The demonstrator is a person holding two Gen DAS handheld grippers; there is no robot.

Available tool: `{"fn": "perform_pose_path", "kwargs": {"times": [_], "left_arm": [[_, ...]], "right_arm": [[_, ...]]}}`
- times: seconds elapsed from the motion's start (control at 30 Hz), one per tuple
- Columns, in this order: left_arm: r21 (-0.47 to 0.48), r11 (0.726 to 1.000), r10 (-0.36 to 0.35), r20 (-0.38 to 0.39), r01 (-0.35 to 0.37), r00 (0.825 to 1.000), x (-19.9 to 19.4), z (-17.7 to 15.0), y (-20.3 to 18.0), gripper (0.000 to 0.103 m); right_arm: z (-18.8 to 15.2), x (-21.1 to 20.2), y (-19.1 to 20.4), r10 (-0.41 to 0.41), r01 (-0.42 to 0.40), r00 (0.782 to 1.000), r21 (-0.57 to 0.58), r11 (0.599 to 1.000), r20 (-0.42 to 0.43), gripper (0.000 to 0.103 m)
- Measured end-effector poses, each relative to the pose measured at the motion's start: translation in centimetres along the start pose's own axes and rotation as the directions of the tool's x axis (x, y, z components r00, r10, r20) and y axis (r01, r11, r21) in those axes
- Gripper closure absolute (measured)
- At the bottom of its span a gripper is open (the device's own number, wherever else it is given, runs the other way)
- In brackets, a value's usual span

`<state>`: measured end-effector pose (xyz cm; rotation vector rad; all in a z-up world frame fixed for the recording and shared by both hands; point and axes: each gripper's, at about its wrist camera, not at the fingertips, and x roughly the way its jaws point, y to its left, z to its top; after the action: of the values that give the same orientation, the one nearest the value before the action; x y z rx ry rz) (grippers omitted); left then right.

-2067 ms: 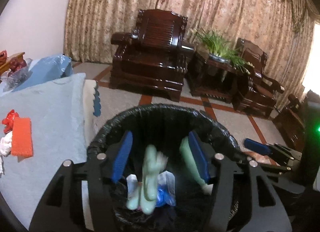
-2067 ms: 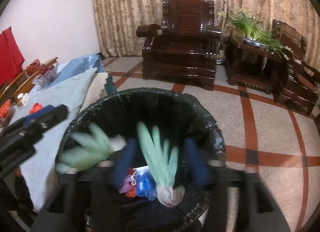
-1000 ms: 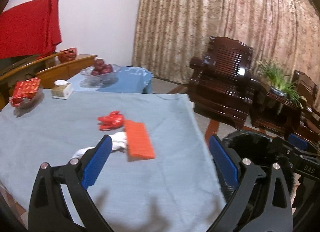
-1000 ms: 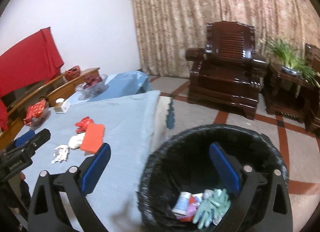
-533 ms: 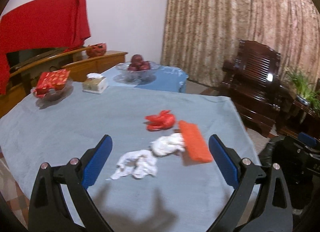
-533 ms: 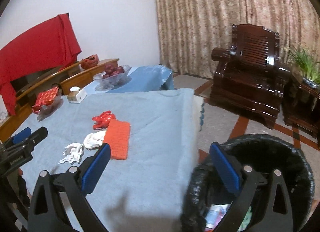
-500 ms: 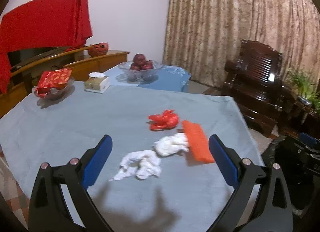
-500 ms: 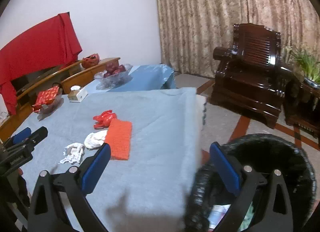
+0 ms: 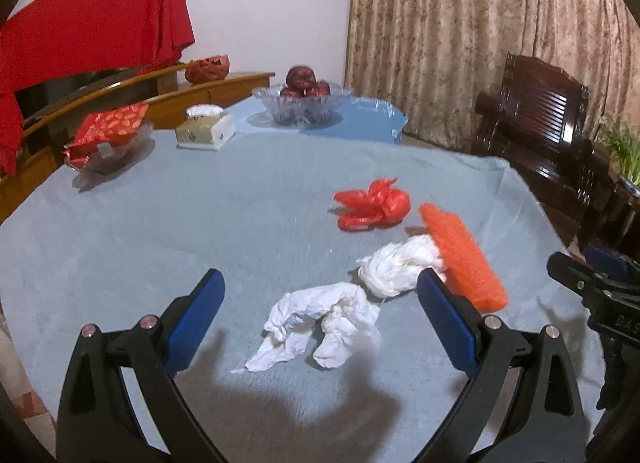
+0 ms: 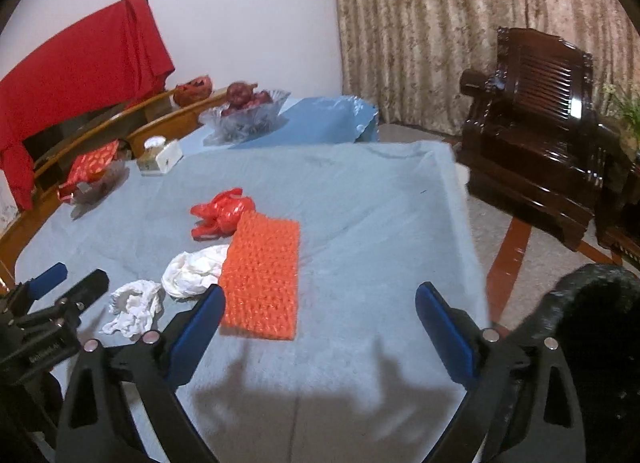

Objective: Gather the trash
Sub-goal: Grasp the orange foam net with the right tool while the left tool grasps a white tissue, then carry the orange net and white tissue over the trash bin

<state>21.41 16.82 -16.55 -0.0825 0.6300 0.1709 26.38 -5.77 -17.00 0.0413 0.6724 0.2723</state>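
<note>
Trash lies clustered mid-tabletop: orange knitted pad (image 10: 262, 279), red plastic bag (image 9: 374, 205), white wad (image 9: 398, 265), crumpled tissue (image 9: 322, 323). Left gripper (image 9: 316, 327), jaws wide and empty, hovers nearest, with the tissue just ahead between them. Right gripper (image 10: 318, 329), equally wide, faces the pad's near end.

The left tongs (image 9: 318, 313) are wide open and hold nothing — the two blue pads (image 9: 195, 318) stand far apart on their black arms, pointing forward and a little down. The right tongs (image 10: 316, 323) are also wide open and empty, in much the same pose. In the left wrist view, the right tongs show at the right edge. In the right wrist view, the left tongs (image 10: 68, 278) show at the lower left — both pairs are held side by side.
</note>
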Motion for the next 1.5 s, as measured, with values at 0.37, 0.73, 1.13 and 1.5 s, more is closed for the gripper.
{"fn": "perform_pose_path", "kwargs": {"times": [0.37, 0.73, 1.13, 1.5], "left_arm": [[-0.017, 1.0, -0.017, -0.119, 0.015, 0.993, 4.5, -1.5, 0.8, 0.018], [-0.017, 1.0, -0.024, -0.18, 0.021, 0.983, 5.9, -1.6, 0.2, 0.022], [-0.049, 0.997, -0.063, -0.206, 0.054, 0.977, 6.1, -1.7, -0.3, 0.086], [-0.015, 0.999, -0.041, -0.094, 0.04, 0.995, 0.8, 0.1, -1.8, 0.088]], "right_arm": [[-1.0, 6.2, 1.9, 0.022, -0.032, 0.988, -0.06, 0.998, -0.154, 0.025], [-1.3, 6.9, 3.3, 0.149, -0.168, 0.968, -0.08, 0.983, -0.202, 0.082], [-0.2, 3.3, 1.3, 0.157, -0.161, 0.981, -0.03, 0.986, -0.115, 0.092], [0.7, 0.3, 0.8, 0.143, -0.145, 0.988, -0.028, 0.989, -0.067, 0.092]]}}
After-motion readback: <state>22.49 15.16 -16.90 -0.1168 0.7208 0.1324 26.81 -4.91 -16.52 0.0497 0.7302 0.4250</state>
